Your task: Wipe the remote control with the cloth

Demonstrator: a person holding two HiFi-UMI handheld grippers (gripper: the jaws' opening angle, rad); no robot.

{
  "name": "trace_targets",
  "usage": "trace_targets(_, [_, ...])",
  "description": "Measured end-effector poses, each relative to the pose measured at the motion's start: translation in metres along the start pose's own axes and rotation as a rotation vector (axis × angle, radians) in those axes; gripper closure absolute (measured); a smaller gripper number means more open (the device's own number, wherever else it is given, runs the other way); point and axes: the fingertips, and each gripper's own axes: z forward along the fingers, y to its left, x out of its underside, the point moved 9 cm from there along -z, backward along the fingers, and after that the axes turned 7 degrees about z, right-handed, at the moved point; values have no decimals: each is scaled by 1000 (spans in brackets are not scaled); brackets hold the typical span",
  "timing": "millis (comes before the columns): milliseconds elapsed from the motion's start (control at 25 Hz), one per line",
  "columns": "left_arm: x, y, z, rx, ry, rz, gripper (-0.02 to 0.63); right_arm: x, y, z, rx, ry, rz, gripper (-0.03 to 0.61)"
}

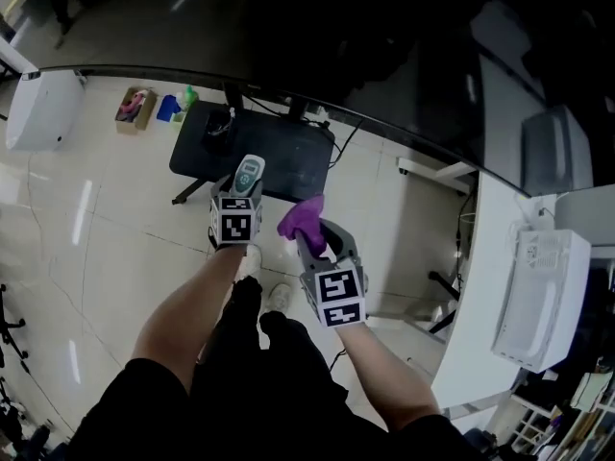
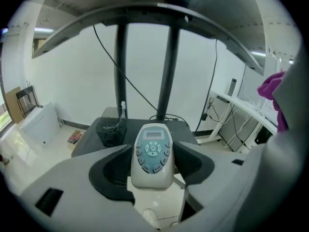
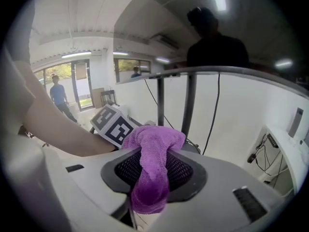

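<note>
A grey remote control [image 2: 153, 153] with a small screen and a teal button pad stands between the pads of my left gripper [image 2: 153, 164], which is shut on it; its top end pokes out above the marker cube in the head view, remote control [image 1: 248, 174]. My left gripper [image 1: 241, 192] is held up in the air over the floor. A purple cloth [image 3: 151, 167] is bunched between the pads of my right gripper [image 3: 153, 170], shut on it, with folds spilling over the front. In the head view the cloth [image 1: 305, 221] and right gripper [image 1: 317, 238] hang just right of the remote, apart from it.
Below me is a tiled floor with a black desk base [image 1: 252, 148] and cables. A white desk [image 1: 490, 286] with a white box [image 1: 539, 296] stands at the right. A dark curved tabletop edge [image 1: 288, 92] runs across ahead. A white bin [image 1: 40, 109] sits far left.
</note>
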Motion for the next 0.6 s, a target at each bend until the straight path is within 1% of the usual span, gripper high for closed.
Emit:
trace_targets(160, [14, 17, 66, -9, 44, -11, 354, 11, -27, 46, 33, 50, 10, 436])
trace_targets(280, [22, 23, 100, -9, 67, -14, 354, 16, -43, 76, 52, 84, 16, 436])
trace_targets(480, [32, 27, 131, -11, 85, -24, 353, 22, -59, 111, 77, 122, 23, 436])
trace_targets(600, [35, 26, 138, -16, 87, -9, 351, 27, -66, 127, 84, 139, 24, 436])
